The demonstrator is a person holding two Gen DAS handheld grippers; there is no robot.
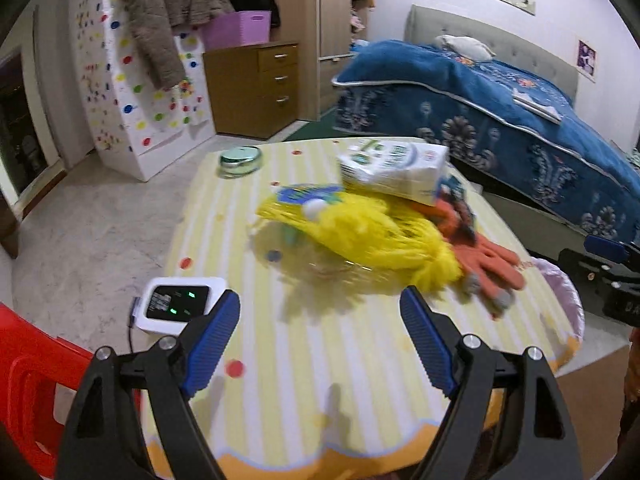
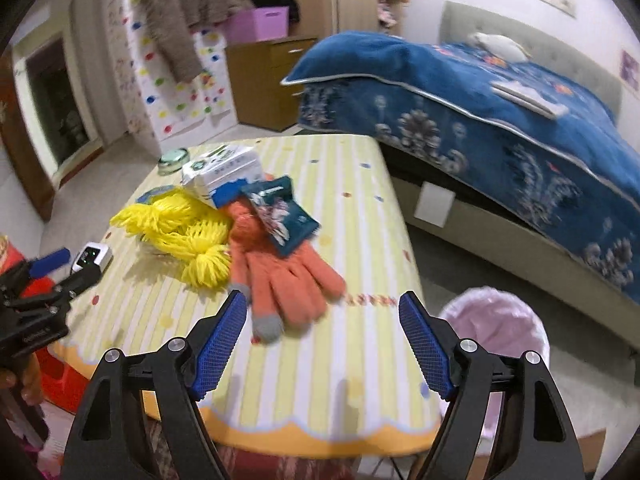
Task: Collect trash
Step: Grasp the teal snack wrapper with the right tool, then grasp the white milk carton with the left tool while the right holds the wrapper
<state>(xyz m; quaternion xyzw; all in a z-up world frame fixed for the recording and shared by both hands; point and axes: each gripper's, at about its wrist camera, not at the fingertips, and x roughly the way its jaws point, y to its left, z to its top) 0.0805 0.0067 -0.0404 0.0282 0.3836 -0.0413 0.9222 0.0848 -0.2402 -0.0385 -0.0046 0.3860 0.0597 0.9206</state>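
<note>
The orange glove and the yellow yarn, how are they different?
The orange glove lies flat with its fingers spread, while the yellow yarn is a bunched, stringy heap. The glove has a grey fingertip; the yarn is yellow all over. A dark blue packet rests on the glove, and a white carton leans on the yarn. Both lie on the striped table, touching each other.

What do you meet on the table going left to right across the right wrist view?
White device with green lights → yellow yarn bundle → orange knit glove → dark teal printed packet; past the table's right edge, the pink-lined trash bin.
</note>
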